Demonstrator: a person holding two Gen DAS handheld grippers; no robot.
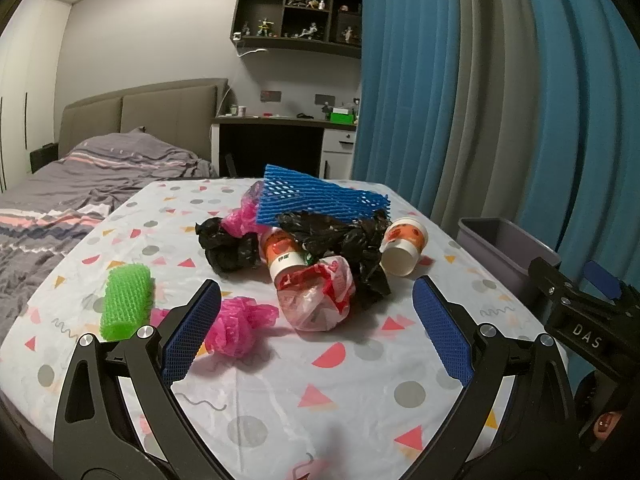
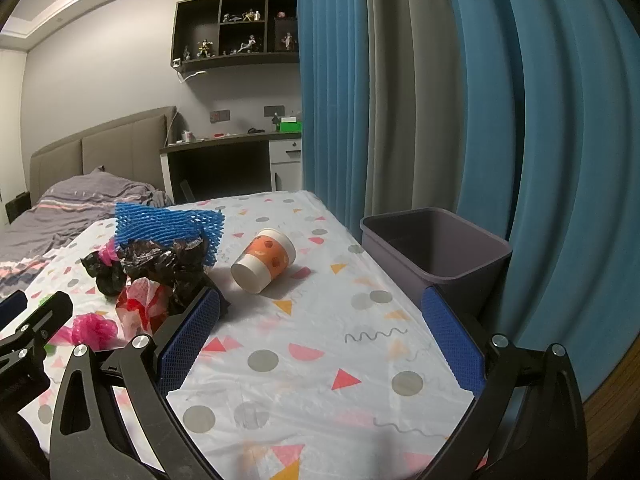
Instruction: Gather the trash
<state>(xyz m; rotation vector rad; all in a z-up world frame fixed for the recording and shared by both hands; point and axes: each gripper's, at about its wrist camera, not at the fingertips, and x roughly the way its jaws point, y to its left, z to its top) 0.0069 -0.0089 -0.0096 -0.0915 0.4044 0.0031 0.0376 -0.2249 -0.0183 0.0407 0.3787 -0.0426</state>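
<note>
Take the trash heap (image 1: 316, 236) in the middle of the surface (image 1: 280, 392) as your landmark. Furthest left of it lies a green foam net roll (image 1: 127, 307), well apart and alone. Your left hand-held gripper (image 1: 316, 332) hovers in front of the heap with its jaws spread wide and nothing between them; a pink crumpled bag (image 1: 240, 326) sits just beside its left finger. The heap itself is a tangle: black plastic bags (image 1: 340, 240), a red-and-white bag (image 1: 320, 300), a tipped paper cup (image 1: 280, 256) and a blue foam net (image 1: 320, 200) resting on top.

Close on one piece there and you will likely drag its neighbours along; the light net could slide off and fall from the surface.

Right of the heap a second paper cup (image 2: 264, 260) lies on its side, apart from the rest. It looks free to roll if you nudge it off-centre. Your right hand-held gripper (image 2: 320, 332) is also wide open and empty, nearer you than that cup. Further right, beyond the surface edge, stands the grey bin (image 2: 436, 248), empty as far as shows; release early and the trash drops beside it.
</note>
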